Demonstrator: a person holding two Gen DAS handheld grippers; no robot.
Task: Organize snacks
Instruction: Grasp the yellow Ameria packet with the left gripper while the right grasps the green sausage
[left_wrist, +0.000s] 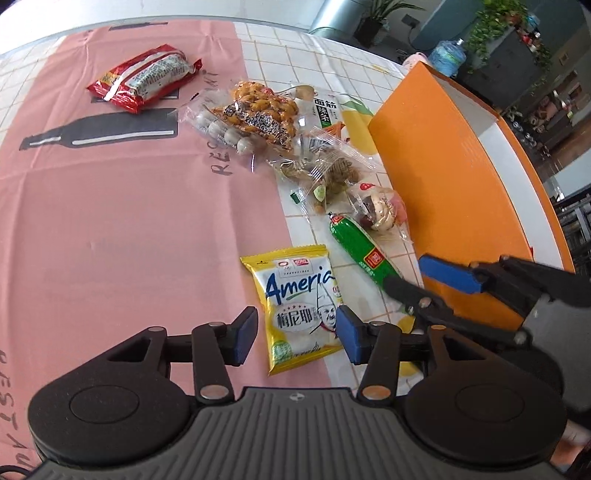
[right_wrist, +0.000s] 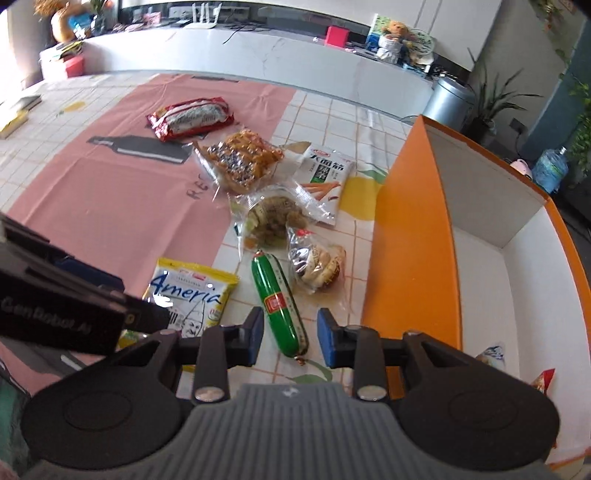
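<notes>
Yellow foil packet (left_wrist: 301, 306) flat on table at pink cloth's (left_wrist: 122, 221) edge, light, crinkly, slippery; best pinched across short width. Left gripper (left_wrist: 295, 332) spread, straddling packet, not touching. Right gripper (right_wrist: 290, 332) parted over green sausage (right_wrist: 280, 301), empty. Orange box (right_wrist: 410, 240) just beside.

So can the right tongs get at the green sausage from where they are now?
Probably yes. The right tongs are open and empty, hanging just over the near end of the green sausage, which lies alone on the cloth. Nothing lies between them.
</notes>
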